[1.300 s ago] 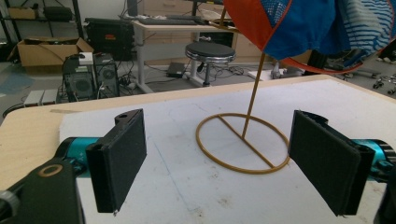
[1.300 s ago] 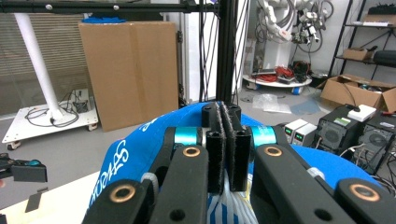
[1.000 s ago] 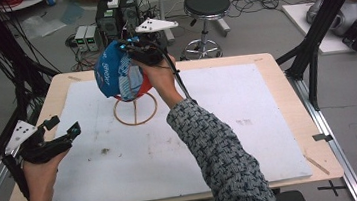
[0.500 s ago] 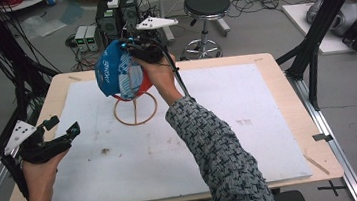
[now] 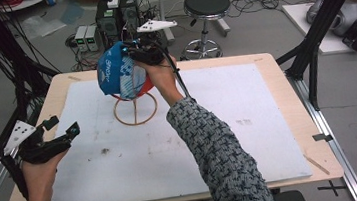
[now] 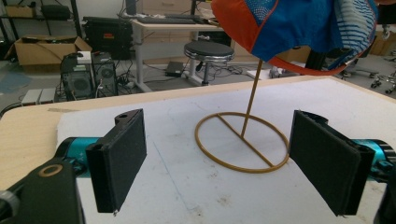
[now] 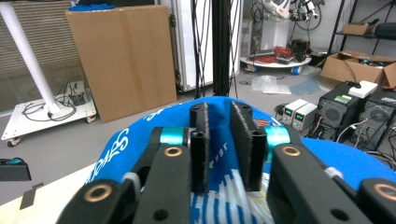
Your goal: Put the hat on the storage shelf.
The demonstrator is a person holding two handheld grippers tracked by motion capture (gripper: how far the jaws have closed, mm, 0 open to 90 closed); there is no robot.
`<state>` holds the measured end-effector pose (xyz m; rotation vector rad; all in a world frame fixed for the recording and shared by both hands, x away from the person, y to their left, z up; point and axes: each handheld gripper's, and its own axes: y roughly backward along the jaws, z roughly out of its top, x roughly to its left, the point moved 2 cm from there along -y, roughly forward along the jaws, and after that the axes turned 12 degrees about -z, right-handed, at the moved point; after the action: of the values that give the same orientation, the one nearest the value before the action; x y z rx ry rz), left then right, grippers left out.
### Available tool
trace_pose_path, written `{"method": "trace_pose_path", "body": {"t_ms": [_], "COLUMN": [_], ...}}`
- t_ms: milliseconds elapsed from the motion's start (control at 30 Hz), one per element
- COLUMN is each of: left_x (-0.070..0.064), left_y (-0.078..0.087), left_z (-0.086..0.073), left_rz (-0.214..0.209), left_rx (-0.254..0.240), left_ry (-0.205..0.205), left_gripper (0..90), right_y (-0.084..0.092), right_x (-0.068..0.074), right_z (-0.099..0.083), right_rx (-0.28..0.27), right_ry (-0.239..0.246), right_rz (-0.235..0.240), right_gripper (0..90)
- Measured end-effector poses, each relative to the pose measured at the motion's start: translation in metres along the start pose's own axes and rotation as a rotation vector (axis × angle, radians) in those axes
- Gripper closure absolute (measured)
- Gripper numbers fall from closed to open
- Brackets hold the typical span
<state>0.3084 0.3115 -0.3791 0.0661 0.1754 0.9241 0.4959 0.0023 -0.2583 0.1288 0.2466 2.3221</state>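
Observation:
A blue cap (image 5: pixel 118 76) with an orange brim and white lettering sits on top of a thin wooden stand (image 6: pixel 251 100), whose ring base (image 5: pixel 136 124) lies on the white mat. My right gripper (image 5: pixel 128 50) reaches over the cap from behind and is shut on the fabric at its crown (image 7: pixel 140 140), the two pads close together. My left gripper (image 5: pixel 62 125) rests low at the table's left edge, open and holding nothing. In the left gripper view it (image 6: pixel 219 154) points at the ring base, with the cap (image 6: pixel 289 28) hanging above.
The white mat (image 5: pixel 249 123) covers most of the wooden table (image 5: pixel 284 69). Beyond the far edge stand a black stool (image 5: pixel 206 4) and computer cases (image 5: pixel 117 11). Black frame posts (image 5: pixel 312 51) rise at both sides of the table.

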Motion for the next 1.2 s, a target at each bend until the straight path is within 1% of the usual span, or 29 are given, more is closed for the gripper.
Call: {"method": "trace_pose_path", "body": {"t_ms": [200, 267, 433, 500, 600, 667, 867, 1000, 1100, 1200], "left_x": [0.0, 0.0, -0.001, -0.001, -0.001, -0.001, -0.001, -0.002, -0.002, -0.002], "left_y": [0.0, 0.0, 0.0, 0.0, 0.0, 0.0, 0.0, 0.0, 0.0, -0.001], "left_z": [0.0, 0.0, 0.0, 0.001, 0.001, 0.001, 0.001, 0.002, 0.002, 0.001], "left_rz": [-0.002, -0.002, -0.003, -0.003, -0.005, -0.005, -0.007, -0.007, -0.008, -0.009], "left_rx": [-0.004, -0.002, -0.003, -0.001, -0.002, -0.002, 0.0, -0.003, -0.005, -0.004], "left_ry": [0.0, -0.001, 0.003, -0.003, -0.005, -0.004, -0.006, -0.005, -0.006, -0.006], "left_gripper": [19.6, 19.6, 19.6, 19.6, 19.6, 19.6, 19.6, 19.6, 19.6, 19.6], "right_y": [0.0, 0.0, 0.001, 0.002, 0.003, 0.005, 0.014, 0.022, 0.031, 0.043], "right_x": [-0.003, -0.004, -0.007, -0.008, -0.009, -0.009, -0.012, -0.017, -0.023, -0.032], "right_z": [-0.003, -0.004, -0.004, -0.004, -0.003, -0.002, 0.002, 0.005, 0.006, 0.004], "right_rx": [0.006, 0.007, 0.008, 0.005, -0.002, -0.006, -0.027, -0.041, -0.063, -0.091], "right_ry": [-0.017, -0.026, -0.036, -0.041, -0.042, -0.041, -0.034, -0.048, -0.062, -0.063], "right_rz": [-0.005, -0.01, -0.015, -0.014, -0.014, -0.02, -0.046, -0.071, -0.082, -0.099], "right_gripper": [70.0, 66.4, 61.8, 59.9, 55.4, 50.4, 39.3, 33.6, 30.7, 29.8]}}
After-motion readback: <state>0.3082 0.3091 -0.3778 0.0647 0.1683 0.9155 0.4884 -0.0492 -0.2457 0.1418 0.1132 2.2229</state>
